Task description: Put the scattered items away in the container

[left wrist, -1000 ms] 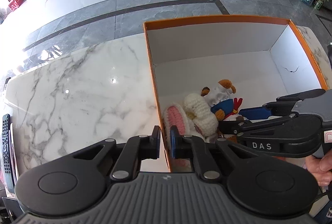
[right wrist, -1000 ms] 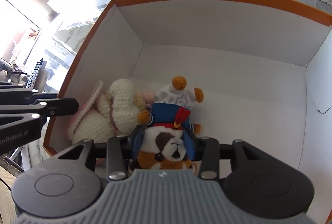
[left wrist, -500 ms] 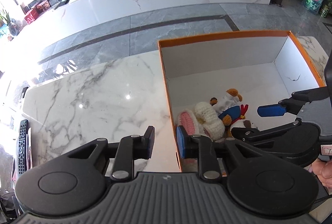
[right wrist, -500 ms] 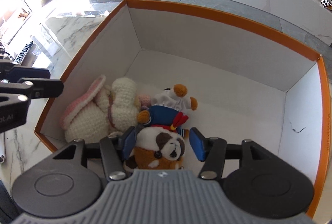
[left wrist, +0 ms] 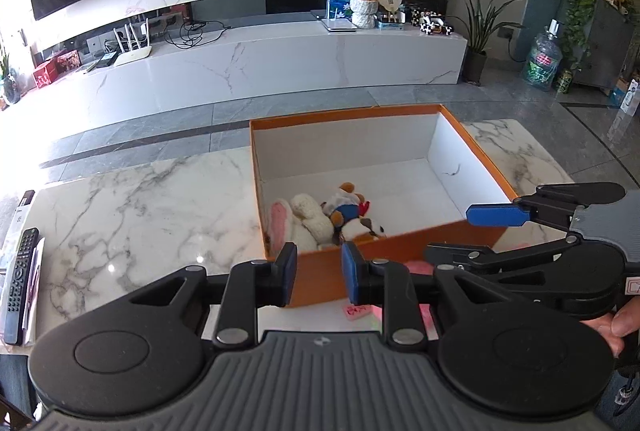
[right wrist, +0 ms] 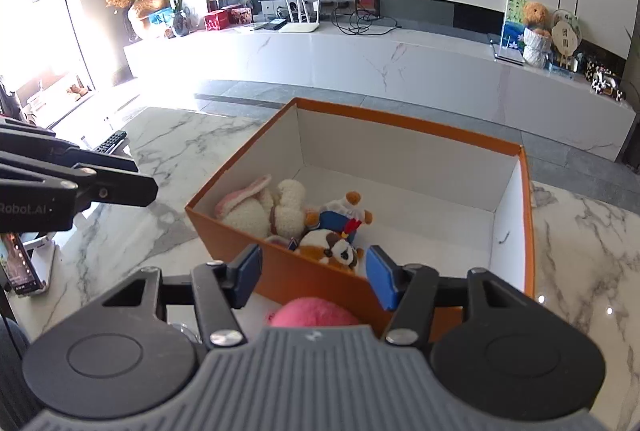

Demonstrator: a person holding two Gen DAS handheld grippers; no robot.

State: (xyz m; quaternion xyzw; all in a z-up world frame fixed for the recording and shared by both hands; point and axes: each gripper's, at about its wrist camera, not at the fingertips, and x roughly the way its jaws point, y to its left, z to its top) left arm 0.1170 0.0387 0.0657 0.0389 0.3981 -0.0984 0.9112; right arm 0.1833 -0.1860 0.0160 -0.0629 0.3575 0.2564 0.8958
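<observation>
- The orange box (right wrist: 304,273) on the marble table (left wrist: 140,215) holds three soft toys (right wrist: 288,215) in its near left corner.
- The left gripper (left wrist: 318,271), just outside the box's near wall, stands narrowly parted and empty.
- The right gripper (right wrist: 312,271) gapes wide, empty.
- A pink toy (right wrist: 316,315) lies outside, against the box's near wall.

Three plush toys ahead of both grippers in one orange box (right wrist: 400,125): cream bunny (right wrist: 260,207), sailor duck (right wrist: 340,213), brown-and-white dog (right wrist: 330,249). One pink plush (right wrist: 316,313) just below right gripper (right wrist: 314,271). One remote (left wrist: 20,283) left of left gripper (left wrist: 318,273).
</observation>
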